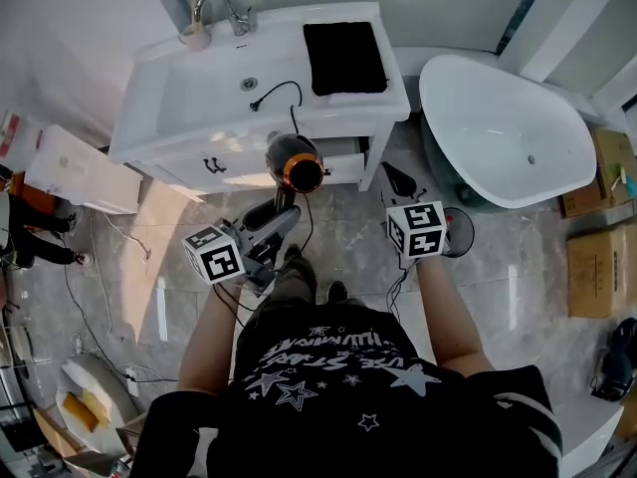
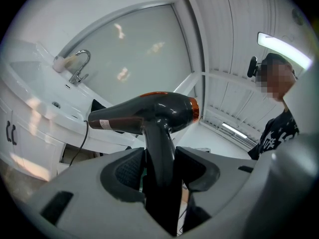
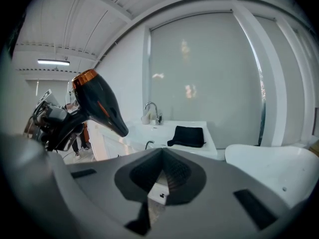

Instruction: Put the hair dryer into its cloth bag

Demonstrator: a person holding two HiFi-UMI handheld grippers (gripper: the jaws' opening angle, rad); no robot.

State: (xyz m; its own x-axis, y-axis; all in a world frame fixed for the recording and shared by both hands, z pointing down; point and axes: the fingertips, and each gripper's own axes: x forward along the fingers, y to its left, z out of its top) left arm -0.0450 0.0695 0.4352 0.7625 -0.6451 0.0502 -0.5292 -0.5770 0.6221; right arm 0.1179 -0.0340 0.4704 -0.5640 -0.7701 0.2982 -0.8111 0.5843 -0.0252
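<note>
left tool (image 2: 159, 169) half-open, clamped on hair dryer (image 2: 144, 114) | right tool (image 3: 162, 172) fully closed, empty

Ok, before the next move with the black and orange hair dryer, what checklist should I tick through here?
1. Left gripper clamped on the handle of the black and orange hair dryer: ok.
2. Right gripper shut and empty, free for the bag: ok.
3. Black cloth bag lying on the white vanity top: ok.
4. Bag mouth open: cannot tell.
5. Black cord clear of the white basin: not ok, its plug lies there.
</note>
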